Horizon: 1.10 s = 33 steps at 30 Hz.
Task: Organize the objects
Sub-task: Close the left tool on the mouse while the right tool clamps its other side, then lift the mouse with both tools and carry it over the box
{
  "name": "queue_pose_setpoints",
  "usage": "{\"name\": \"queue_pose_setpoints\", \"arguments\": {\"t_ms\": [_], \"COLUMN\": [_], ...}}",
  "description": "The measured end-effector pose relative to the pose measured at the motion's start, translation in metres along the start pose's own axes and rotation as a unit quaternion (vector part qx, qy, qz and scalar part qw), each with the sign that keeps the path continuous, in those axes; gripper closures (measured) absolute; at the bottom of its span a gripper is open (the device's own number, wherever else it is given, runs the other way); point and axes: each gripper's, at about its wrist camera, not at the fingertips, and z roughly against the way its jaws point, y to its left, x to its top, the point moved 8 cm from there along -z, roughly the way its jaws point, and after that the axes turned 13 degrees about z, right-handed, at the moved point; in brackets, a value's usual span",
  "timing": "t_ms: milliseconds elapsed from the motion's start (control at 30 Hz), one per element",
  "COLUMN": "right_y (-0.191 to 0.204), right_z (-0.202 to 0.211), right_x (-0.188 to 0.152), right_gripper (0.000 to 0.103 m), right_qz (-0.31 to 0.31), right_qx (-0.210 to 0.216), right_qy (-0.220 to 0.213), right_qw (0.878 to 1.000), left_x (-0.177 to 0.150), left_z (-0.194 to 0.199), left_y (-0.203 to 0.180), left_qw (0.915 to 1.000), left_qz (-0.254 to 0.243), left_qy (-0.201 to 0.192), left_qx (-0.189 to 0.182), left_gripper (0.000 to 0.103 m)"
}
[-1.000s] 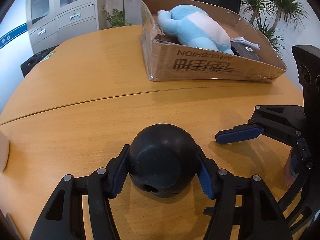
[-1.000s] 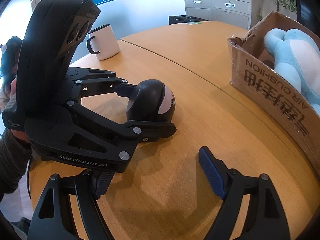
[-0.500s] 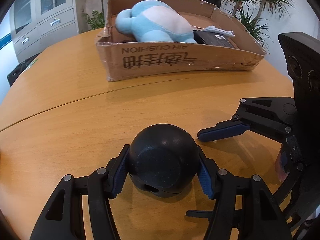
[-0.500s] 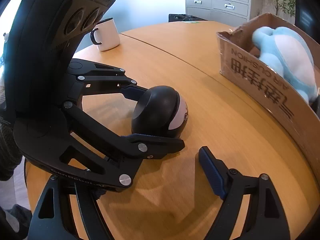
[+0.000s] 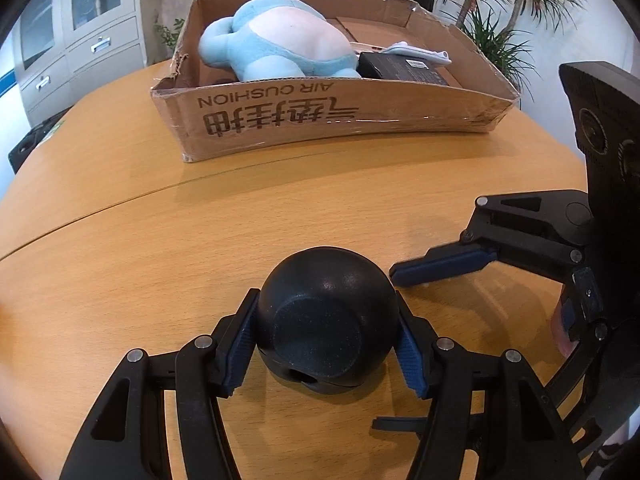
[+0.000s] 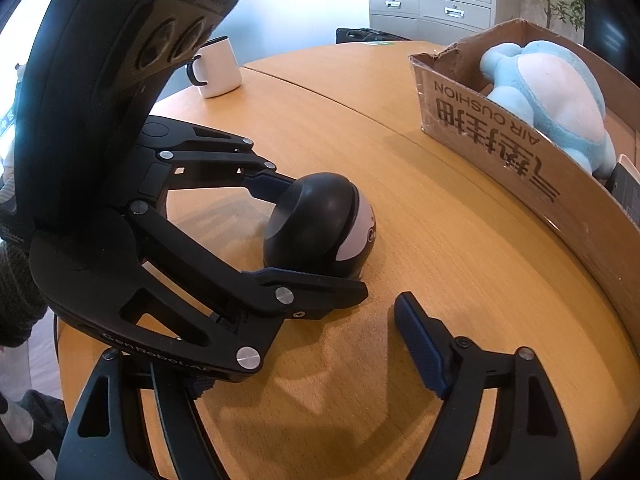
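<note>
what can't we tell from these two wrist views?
- Black ball: whether it touches the table; its underside is hidden in both views.
- Cardboard box: the floor under the blue plush.
- Right gripper: left finger hidden behind the left gripper body in the right wrist view.
- Mug: contents, seen side-on.

1. Right gripper (image 6: 304,344): its left finger is hidden behind the left gripper (image 6: 316,232) body, lower left of the right wrist view.
2. Black ball-shaped device (image 5: 326,320): front face hidden in the left wrist view; small markings on its white face too small to read in the right wrist view.
3. Cardboard box (image 6: 500,152): cut off at right frame edge.
4. Black flat item (image 5: 404,66) in box: label unreadable.
5. Plush toy (image 5: 280,44): lower part hidden behind box wall.
</note>
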Motion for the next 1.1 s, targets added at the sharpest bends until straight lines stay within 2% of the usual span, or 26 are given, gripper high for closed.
{"name": "queue_pose_setpoints", "arguments": {"t_ms": [67, 267, 367, 400, 467, 533, 600, 700, 800, 1100], "right_y": [0.003, 0.004, -0.001, -0.001, -0.007, -0.011, -0.012, -0.013, -0.011, -0.013], "right_z": [0.0, 0.005, 0.013, 0.016, 0.013, 0.019, 0.025, 0.028, 0.035, 0.041], "right_x": [0.002, -0.003, -0.012, -0.014, -0.011, -0.014, -0.017, -0.02, -0.035, -0.042], "right_gripper": [0.04, 0.055, 0.056, 0.056, 0.045, 0.04, 0.04, 0.038, 0.025, 0.026], "right_qz": [0.01, 0.029, 0.02, 0.016, 0.01, 0.01, 0.015, 0.015, 0.005, -0.019], "right_qx": [0.003, -0.004, 0.002, 0.004, 0.004, -0.01, -0.013, -0.014, -0.01, -0.004], "right_qy": [-0.001, 0.001, -0.003, -0.005, -0.005, -0.006, -0.011, -0.01, -0.001, -0.005], "right_qw": [1.0, 1.0, 1.0, 1.0, 1.0, 1.0, 1.0, 1.0, 1.0, 1.0], "left_x": [0.0, -0.003, -0.005, -0.006, -0.006, -0.007, -0.007, -0.007, -0.008, -0.005], "left_z": [-0.001, -0.002, -0.002, -0.002, -0.004, -0.004, -0.005, -0.007, -0.008, -0.011], "left_y": [-0.003, -0.016, -0.027, -0.031, -0.042, -0.05, -0.059, -0.07, -0.078, -0.088], "left_qw": [1.0, 0.9993, 0.9986, 0.9983, 0.9976, 0.9966, 0.9952, 0.9951, 0.9948, 0.9935], "left_qz": [0.003, 0.011, 0.009, 0.007, 0.004, 0.003, 0.002, -0.012, -0.016, -0.022], "left_qy": [0.007, 0.02, 0.027, 0.029, 0.035, 0.04, 0.044, 0.049, 0.051, 0.056], "left_qx": [-0.006, -0.03, -0.045, -0.05, -0.06, -0.072, -0.087, -0.085, -0.087, -0.096], "left_gripper": [0.043, 0.042, 0.042, 0.042, 0.043, 0.043, 0.043, 0.043, 0.043, 0.043]}}
